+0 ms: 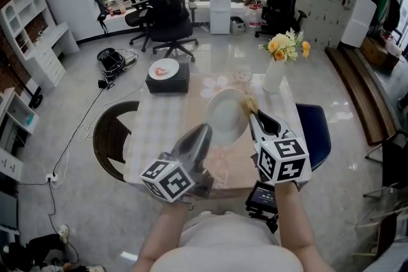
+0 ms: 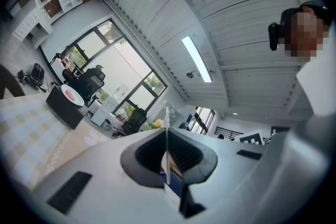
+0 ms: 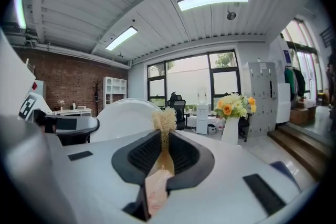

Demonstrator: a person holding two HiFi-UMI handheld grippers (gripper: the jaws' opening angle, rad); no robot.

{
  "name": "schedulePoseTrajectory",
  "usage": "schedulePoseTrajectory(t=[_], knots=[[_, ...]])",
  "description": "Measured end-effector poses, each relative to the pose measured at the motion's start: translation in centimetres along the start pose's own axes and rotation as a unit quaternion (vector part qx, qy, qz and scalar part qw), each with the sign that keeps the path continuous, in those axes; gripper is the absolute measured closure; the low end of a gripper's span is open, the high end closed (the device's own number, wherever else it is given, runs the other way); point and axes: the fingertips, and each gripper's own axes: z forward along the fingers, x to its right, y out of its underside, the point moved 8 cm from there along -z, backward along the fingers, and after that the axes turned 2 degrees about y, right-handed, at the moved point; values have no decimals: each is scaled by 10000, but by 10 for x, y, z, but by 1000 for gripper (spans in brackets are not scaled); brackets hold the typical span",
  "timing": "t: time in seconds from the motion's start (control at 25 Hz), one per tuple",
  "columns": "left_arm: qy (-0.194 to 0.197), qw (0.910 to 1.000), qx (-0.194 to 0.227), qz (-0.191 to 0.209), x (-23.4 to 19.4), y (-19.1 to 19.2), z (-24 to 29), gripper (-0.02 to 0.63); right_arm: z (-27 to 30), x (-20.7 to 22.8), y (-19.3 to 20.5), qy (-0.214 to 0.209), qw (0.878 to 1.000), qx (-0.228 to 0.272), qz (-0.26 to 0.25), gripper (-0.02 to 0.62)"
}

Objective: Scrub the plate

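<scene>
Over the table, left gripper holds plate against right gripper's scrubber.

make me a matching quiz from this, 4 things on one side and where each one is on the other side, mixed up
Things:
1. white plate
2. fibre scrubber
3. flower vase
4. red-marked plate

Places:
a. standing on the table
b. clamped in the right tongs
c. lying on the black box
d. clamped in the left tongs

Pairs: 1-d, 2-b, 3-a, 4-c
</scene>
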Motion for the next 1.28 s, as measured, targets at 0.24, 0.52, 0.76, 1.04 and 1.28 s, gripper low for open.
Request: schedulePoseTrajectory(t=[0.24,0.52,0.76,1.04,1.28], knots=[[6,10000,27,-43,1,2,0,586,-10,11,-9,466,9980,411,153,546],[-37,10000,35,-62,-1,3,3,586,-24,-33,-21,-1016,9825,740,1374,546],[-94,9999,81,-51,-1,2,5,585,-23,-63,-11,-1609,9638,440,2079,546],[-124,9998,123,-73,-1,2,3,585,-19,-72,-5,-1581,9580,327,2370,546],[-130,9996,185,-149,-4,0,3,586,-16,-72,0,-1631,9547,133,2484,546]])
